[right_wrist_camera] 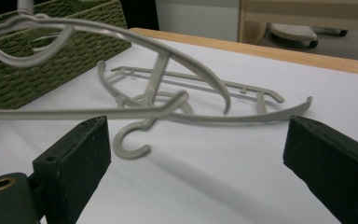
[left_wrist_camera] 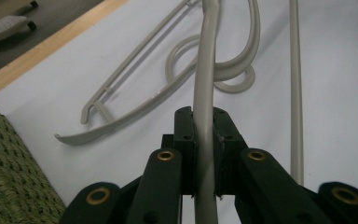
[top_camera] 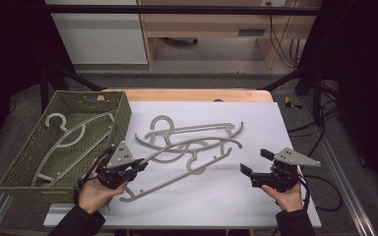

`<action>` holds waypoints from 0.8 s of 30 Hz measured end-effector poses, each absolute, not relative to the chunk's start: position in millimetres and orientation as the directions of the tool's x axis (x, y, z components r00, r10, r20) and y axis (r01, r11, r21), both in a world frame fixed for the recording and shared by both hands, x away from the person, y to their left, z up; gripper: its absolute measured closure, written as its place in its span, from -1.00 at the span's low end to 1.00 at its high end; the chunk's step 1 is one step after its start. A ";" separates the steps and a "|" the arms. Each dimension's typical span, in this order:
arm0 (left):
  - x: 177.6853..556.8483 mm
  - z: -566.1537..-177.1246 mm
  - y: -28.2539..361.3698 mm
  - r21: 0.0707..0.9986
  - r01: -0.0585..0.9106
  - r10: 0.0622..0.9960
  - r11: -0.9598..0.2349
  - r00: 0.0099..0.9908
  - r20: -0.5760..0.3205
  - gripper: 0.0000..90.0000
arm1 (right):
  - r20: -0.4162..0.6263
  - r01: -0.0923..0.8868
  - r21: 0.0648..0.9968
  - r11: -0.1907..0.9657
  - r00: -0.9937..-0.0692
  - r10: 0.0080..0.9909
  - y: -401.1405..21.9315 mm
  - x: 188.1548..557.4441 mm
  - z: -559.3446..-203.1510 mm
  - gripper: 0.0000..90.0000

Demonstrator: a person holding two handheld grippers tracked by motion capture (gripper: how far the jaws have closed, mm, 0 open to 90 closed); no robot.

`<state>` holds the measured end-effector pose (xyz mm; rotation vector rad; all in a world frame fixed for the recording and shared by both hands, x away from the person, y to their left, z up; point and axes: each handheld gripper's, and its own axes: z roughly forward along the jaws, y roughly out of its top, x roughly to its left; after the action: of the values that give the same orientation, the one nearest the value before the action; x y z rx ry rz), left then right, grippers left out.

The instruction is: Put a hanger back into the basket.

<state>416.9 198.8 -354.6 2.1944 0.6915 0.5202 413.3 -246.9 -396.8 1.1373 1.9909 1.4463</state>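
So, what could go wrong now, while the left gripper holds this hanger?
1. The left gripper pinches the held hanger on one thin arm near its end, so it may swing or slip.
2. Its curved arm crosses the second hanger on the table and could drag it.
3. Hanger ends may catch the basket rim.

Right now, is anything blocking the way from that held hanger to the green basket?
Nothing visible blocks it. The left gripper clamps the hanger, and the basket stands open right beside it, holding another hanger.
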 end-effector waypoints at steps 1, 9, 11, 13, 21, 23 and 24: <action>416.7 -352.3 200.6 0.769 0.310 0.626 -0.559 0.766 0.145 0.84 | 0.128 0.369 0.923 0.113 -0.568 0.813 -247.8 413.2 -397.1 -0.85; 416.3 -332.8 214.4 0.795 0.283 0.646 -0.536 0.744 0.171 0.84 | 0.131 0.373 0.922 0.105 -0.555 0.822 -250.8 413.0 -397.5 -0.89; 417.9 -327.1 218.2 0.801 0.278 0.654 -0.530 0.735 0.178 0.84 | 0.132 0.376 0.921 0.106 -0.554 0.822 -251.0 413.0 -397.4 -0.91; 420.6 -321.1 221.5 0.808 0.277 0.665 -0.520 0.725 0.179 0.84 | 0.130 0.373 0.922 0.104 -0.551 0.824 -251.6 413.0 -397.4 -0.91; 433.1 -294.7 240.0 0.820 0.274 0.695 -0.502 0.692 0.195 0.84 | 0.138 0.374 0.923 0.089 -0.538 0.831 -255.3 411.7 -396.6 -0.92; 436.9 -289.3 246.2 0.823 0.275 0.706 -0.497 0.680 0.199 0.84 | 0.139 0.373 0.924 0.088 -0.538 0.831 -255.2 411.9 -396.6 -0.93; 439.0 -286.8 249.6 0.825 0.274 0.711 -0.494 0.673 0.202 0.84 | 0.138 0.373 0.924 0.088 -0.539 0.831 -255.2 411.8 -396.5 -0.93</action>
<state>439.0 249.6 -286.8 2.0730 0.7581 0.6839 411.8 -255.2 -396.5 1.1827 1.9490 1.4463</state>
